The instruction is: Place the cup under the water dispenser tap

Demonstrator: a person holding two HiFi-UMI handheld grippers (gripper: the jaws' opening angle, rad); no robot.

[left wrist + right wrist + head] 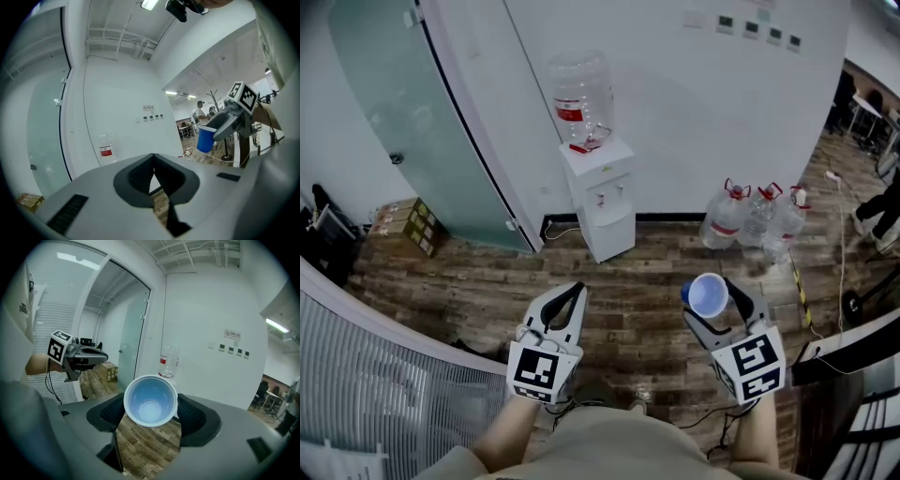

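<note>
A white water dispenser (602, 192) stands against the far wall, with a clear bottle (579, 94) on top. The bottle also shows in the left gripper view (107, 149) and the right gripper view (169, 361). My right gripper (712, 296) is shut on a blue cup (707, 294), whose mouth faces the camera in the right gripper view (150, 401). It hangs over the wood floor, well short of the dispenser and to its right. My left gripper (572, 291) is beside it on the left, its tips together (153, 157) with nothing between them.
Several full water jugs (755, 217) stand by the wall right of the dispenser. A frosted glass door (412, 112) and cardboard boxes (411, 225) are at the left. Cables (842, 234) run along the floor at the right, near a person's legs (883, 211).
</note>
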